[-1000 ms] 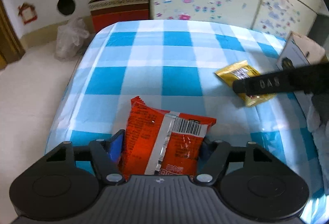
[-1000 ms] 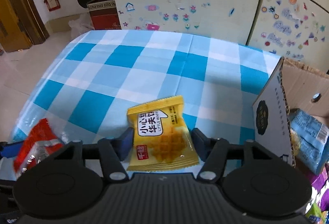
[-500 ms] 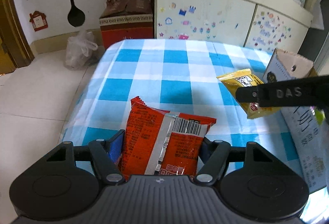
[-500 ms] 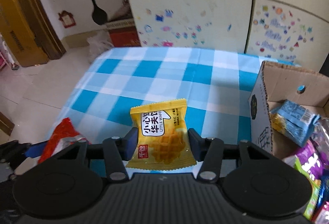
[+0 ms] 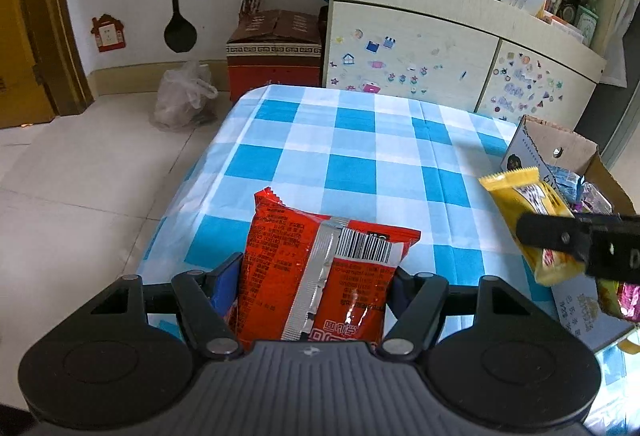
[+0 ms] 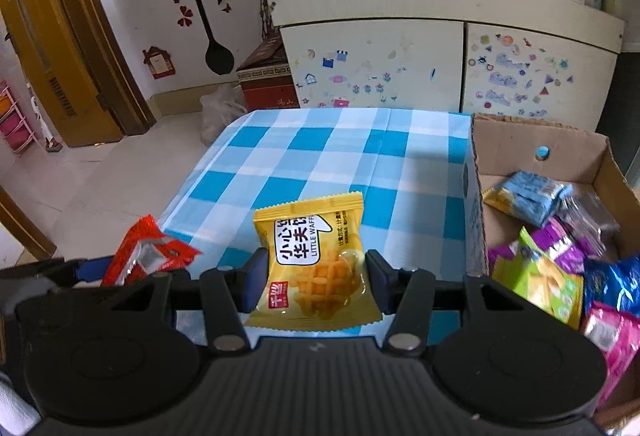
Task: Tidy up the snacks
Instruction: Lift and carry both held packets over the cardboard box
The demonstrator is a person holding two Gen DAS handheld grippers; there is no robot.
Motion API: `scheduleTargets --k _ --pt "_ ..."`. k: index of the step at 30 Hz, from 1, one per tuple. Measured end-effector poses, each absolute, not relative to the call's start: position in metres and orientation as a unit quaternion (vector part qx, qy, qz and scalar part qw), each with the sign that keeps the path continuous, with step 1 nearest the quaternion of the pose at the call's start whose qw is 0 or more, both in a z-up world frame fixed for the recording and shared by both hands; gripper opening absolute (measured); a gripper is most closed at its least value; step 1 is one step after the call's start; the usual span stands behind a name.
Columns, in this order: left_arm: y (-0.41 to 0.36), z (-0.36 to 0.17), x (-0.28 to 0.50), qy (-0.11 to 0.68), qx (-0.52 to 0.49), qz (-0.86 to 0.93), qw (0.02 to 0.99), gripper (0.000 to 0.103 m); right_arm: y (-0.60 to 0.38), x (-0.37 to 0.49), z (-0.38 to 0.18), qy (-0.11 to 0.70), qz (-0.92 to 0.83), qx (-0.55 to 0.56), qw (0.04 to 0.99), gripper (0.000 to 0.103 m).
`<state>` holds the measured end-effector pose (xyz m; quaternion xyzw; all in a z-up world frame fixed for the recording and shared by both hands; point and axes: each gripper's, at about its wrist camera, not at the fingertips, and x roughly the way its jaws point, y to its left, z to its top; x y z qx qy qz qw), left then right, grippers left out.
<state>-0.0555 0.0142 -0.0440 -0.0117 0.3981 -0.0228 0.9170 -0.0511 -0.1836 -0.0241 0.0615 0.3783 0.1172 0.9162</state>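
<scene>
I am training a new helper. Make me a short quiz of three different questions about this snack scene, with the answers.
1. True or false: the left claw holds a red packet.
2. Which packet does the right claw hold? A) blue B) yellow waffle packet C) purple
3. Fill in: the cardboard box stands on the ____ edge of the checked tablecloth, seen from the right wrist.

Key: 1 true; 2 B; 3 right.
</scene>
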Motion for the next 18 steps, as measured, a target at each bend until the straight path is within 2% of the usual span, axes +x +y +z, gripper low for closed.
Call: scheduleTargets --k 11,18 --pt "0.008 -0.016 -0.075 0.371 -0.021 -0.004 0.928 0.075 -0.204 -0.084 -0.005 0.337 0.116 0.067 0.932 0.053" --pt "-0.017 0.008 -0.08 0.348 -0.015 -0.017 0.937 0.075 -0.238 -0.098 0.022 0.289 0.112 0.109 0.944 0.052"
